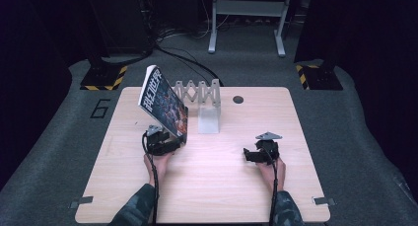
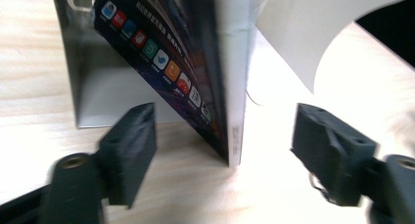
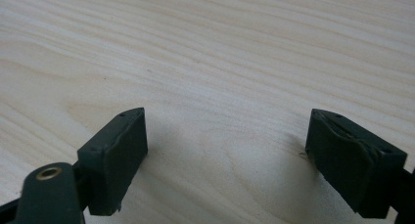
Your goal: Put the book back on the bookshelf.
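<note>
A tilted book [image 2: 195, 62] stands between the wide-apart jaws of the left tool [image 2: 225, 150]; the right tool [image 3: 235, 160] gapes wide over the bare table [image 3: 220, 48].

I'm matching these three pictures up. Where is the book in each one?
High view: the book stands tilted at the table's left-centre, just ahead of the left gripper.
Left gripper view: its spine edge rises between the open jaws, cover to the left.
Right gripper view: not in it; bare wooden table.
Shared landmark: the grey bookstand, behind the book.
</note>
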The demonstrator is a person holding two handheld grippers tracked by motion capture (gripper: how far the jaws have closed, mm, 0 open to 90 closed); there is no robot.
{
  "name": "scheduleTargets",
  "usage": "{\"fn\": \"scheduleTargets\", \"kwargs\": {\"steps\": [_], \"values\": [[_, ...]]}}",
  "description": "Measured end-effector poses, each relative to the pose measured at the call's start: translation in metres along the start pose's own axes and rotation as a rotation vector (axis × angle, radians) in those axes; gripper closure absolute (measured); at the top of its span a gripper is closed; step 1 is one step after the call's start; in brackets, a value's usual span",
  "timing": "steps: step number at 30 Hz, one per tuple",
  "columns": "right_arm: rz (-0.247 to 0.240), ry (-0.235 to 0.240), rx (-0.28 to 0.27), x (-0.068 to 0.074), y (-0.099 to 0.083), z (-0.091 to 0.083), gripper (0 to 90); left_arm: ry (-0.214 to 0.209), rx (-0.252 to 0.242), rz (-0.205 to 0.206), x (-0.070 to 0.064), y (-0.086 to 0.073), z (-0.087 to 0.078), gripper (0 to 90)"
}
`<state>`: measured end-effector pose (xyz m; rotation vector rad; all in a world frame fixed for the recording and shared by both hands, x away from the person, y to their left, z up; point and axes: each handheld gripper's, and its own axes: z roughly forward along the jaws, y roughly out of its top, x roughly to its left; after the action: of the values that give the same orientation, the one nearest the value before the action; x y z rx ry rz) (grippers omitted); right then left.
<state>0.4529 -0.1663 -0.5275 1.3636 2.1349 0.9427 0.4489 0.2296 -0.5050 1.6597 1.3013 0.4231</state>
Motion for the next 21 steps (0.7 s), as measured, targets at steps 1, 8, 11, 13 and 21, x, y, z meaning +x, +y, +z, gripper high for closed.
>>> {"fn": "scheduleTargets", "kwargs": {"steps": [1, 8, 11, 13, 21], "values": [[0.001, 0.0, 0.0, 0.0, 0.0, 0.0, 15.1, 0.008, -0.015, 0.011, -0.001, -0.001, -0.003, 19.6], [0.0, 0.0, 0.0, 0.0, 0.0, 0.0, 15.1, 0.031, 0.043, 0.117, -0.005, -0.012, -0.022, 13.1], [0.0, 0.0, 0.0, 0.0, 0.0, 0.0, 15.1, 0.04, 0.109, 0.152, -0.002, -0.019, -0.026, 10.4], [0.001, -0.001, -0.005, 0.0, 0.0, 0.0, 15.1, 0.047, 0.141, 0.165, 0.0, -0.024, -0.029, 9.6], [0.005, 0.001, -0.009, 0.0, 0.0, 0.0, 15.1, 0.116, 0.208, 0.239, 0.005, -0.041, -0.045, 5.3]]}}
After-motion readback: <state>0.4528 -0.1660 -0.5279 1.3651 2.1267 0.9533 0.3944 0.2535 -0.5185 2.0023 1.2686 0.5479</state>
